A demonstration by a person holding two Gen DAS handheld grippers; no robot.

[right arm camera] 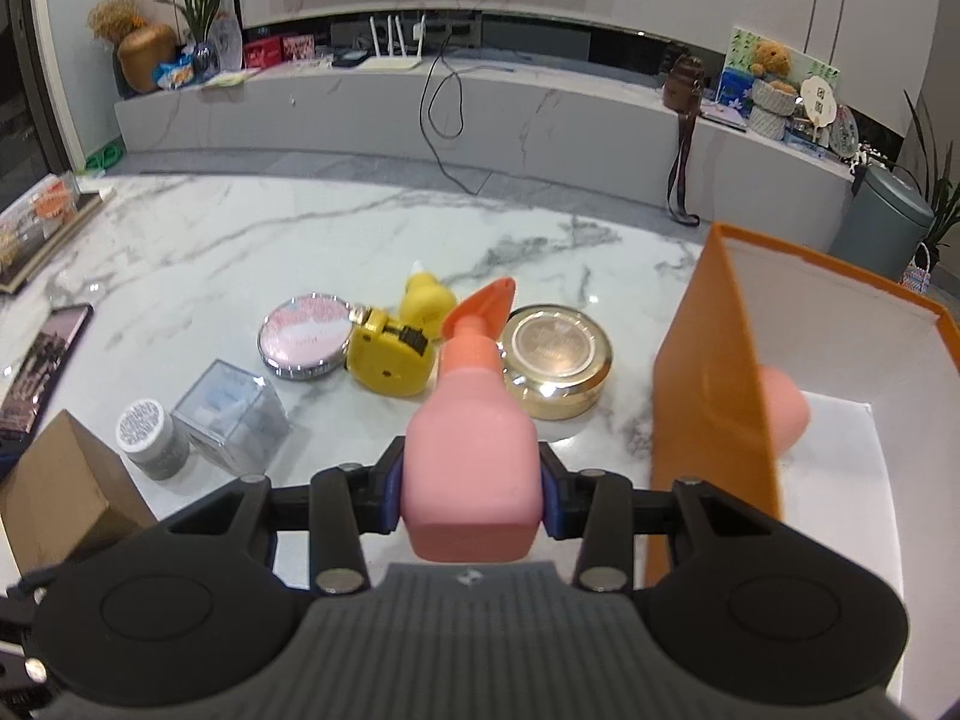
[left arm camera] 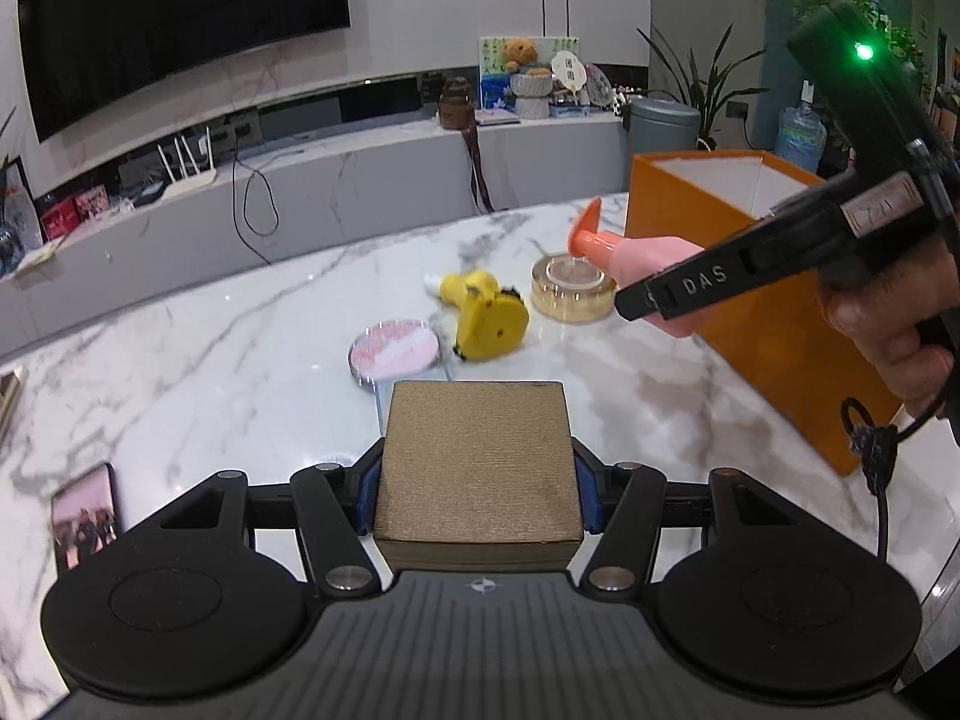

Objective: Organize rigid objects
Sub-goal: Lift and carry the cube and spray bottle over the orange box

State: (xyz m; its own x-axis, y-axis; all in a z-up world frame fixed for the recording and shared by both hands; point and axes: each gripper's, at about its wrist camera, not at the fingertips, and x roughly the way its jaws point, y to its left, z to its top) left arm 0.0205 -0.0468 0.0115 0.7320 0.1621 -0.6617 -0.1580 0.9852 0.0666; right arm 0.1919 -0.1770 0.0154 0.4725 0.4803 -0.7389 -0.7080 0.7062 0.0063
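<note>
My left gripper [left arm camera: 477, 489] is shut on a gold-brown square box [left arm camera: 477, 462], held above the marble table [left arm camera: 180, 372]. My right gripper [right arm camera: 471, 489] is shut on a pink spray bottle [right arm camera: 471, 450] with an orange nozzle; the same bottle [left arm camera: 642, 255] shows from the side in the left wrist view, beside the open orange box [left arm camera: 750, 276]. On the table lie a yellow tape measure [right arm camera: 393, 354], a yellow toy [right arm camera: 423, 297], a round pink-lidded tin [right arm camera: 306, 336] and a gold round tin [right arm camera: 555, 366]. A pink rounded object [right arm camera: 780, 414] lies inside the orange box [right arm camera: 708, 372].
A clear cube [right arm camera: 231, 414] and a small silver-lidded jar [right arm camera: 147, 438] sit at the near left, with a phone [right arm camera: 42, 366] beyond them. A hand [left arm camera: 888, 324] holds the right gripper. A low TV bench [right arm camera: 420, 114] runs behind the table.
</note>
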